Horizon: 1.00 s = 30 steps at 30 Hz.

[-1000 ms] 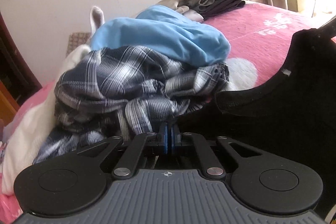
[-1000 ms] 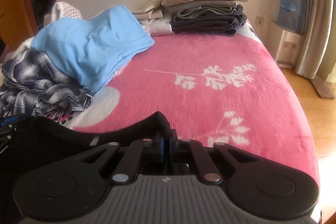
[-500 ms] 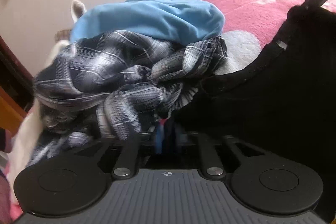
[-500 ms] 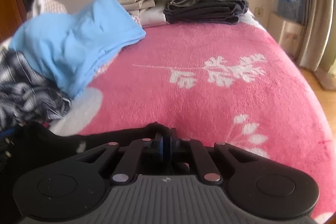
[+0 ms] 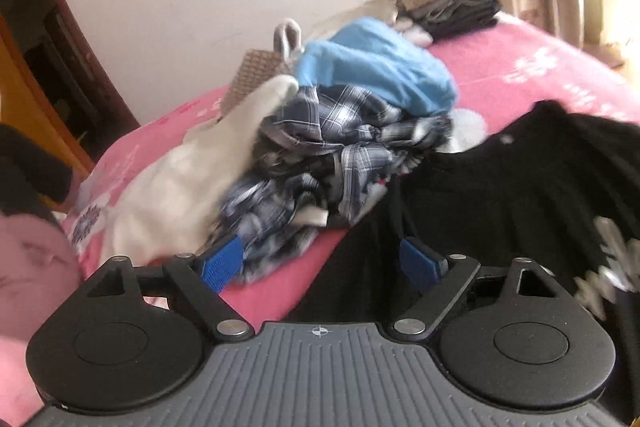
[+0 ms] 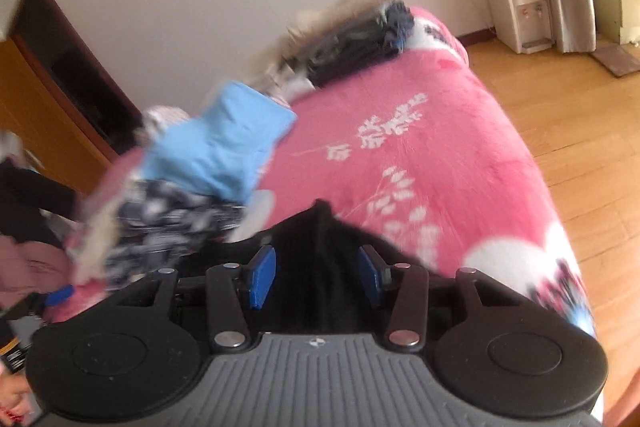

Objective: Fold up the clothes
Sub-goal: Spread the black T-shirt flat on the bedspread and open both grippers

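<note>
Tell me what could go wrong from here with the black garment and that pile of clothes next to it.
1. Both claws are opening: the left claw is off the black garment, which lies between the right claw's pads untouched. It may settle bunched, not flat.
2. The black garment lies against the plaid shirt in the unfolded pile, so a fold could drag that in.
3. The garment sits near the pink blanket's near edge and might slide off.

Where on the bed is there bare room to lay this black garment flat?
The pink blanket lies bare between the blue garment, the folded stack by the wall and the bed's floor-side edge. It is crowded on the other side: plaid shirt, white garment and black garment bunch together.
</note>
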{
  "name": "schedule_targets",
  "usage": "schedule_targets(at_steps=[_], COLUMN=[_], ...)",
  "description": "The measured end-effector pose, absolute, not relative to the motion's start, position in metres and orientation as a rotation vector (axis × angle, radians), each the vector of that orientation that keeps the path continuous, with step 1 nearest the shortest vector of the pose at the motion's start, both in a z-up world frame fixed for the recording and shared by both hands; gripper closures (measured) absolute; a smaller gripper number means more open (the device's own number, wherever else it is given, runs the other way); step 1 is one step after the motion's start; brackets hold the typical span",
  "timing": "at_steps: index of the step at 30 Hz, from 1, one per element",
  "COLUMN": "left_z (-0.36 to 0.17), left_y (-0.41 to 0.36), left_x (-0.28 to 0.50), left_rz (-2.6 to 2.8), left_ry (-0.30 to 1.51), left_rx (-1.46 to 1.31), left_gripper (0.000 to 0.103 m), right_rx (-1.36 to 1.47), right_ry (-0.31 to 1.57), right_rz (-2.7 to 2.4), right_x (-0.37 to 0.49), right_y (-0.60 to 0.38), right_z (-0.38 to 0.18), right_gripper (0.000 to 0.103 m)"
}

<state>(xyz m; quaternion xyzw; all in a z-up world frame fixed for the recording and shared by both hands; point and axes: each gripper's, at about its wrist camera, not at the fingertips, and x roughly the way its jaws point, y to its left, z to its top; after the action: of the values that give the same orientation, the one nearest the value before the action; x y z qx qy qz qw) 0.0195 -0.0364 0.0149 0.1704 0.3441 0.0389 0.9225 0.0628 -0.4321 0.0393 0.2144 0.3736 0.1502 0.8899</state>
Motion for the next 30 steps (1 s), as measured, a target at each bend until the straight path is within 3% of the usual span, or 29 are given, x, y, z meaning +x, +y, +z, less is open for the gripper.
schedule_targets(at_steps=[2,6,12,20,22,26,30], left_z=[0.032,0.048,0.002,-0.048,-0.054,-0.073,-0.088], left_y=[-0.035,-0.032,-0.026,-0.002,-0.004,0.0,0.001], left_x=[-0.012,-0.063,-0.106,-0.146,-0.156,-0.17,-0.18], left_rz=[0.042,-0.07,-0.162,-0.276,-0.332,-0.402,-0.457], left_ry=[0.714,0.756,0.925,1.118,1.128,1.185,1.215], left_rx=[0.347,0.353,0.285,0.136,0.152,0.114,0.089], left_gripper=[0.007,0.006,0.007,0.032,0.034,0.053,0.062], right_rx=[0.46,0.406,0.338,0.085,0.121,0.255,0.401], right_ry=[0.743,0.742,0.903,0.96,0.963,0.993,1.022], right_rz=[0.351,0.389,0.482,0.56,0.495,0.32,0.177], right_x=[0.015,-0.079,-0.166,-0.197,-0.195,-0.192,-0.197], right_y=[-0.441,-0.443,-0.391,-0.28,-0.294,-0.342,-0.387], right_z=[0.062,0.082,0.044,0.001,-0.002,-0.009,-0.02], right_gripper=[0.053,0.05,0.05,0.052,0.052,0.052,0.052])
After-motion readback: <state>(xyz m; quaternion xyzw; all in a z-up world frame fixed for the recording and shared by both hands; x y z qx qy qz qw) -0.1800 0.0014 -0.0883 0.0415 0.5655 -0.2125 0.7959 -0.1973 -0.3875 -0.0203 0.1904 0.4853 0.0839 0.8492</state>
